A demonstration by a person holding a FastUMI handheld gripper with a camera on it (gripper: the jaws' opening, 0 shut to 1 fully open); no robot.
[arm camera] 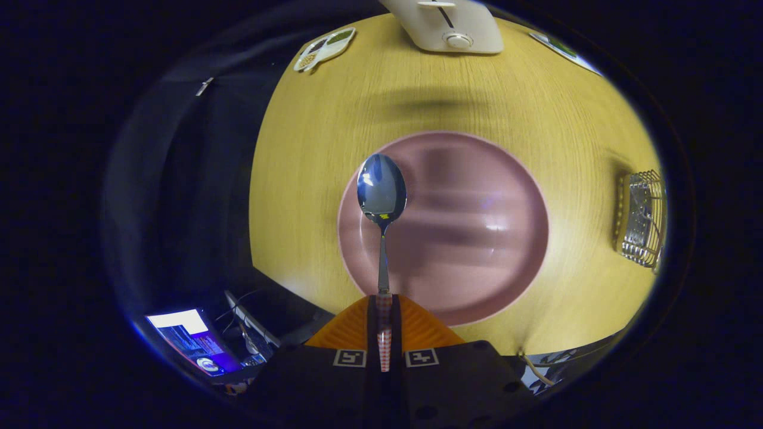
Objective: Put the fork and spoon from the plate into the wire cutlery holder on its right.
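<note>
My gripper [384, 310] is shut on the handle of a steel spoon [381, 190], whose red-and-white checked grip sits pinched between the orange fingers [349, 328]. The spoon points straight ahead, bowl up and away from me, held in the air above a pink plate [495, 268] lying on the yellow wooden table. The plate's surface looks bare. A wire cutlery holder [641, 217] stands on the table well to the right of the plate, and something metallic shows inside it.
A cream appliance [444, 24] sits at the table's far edge. A small divided dish [325, 47] lies at the far left corner. The table's left edge drops off beside the plate; a lit screen [191, 339] and cables are below it.
</note>
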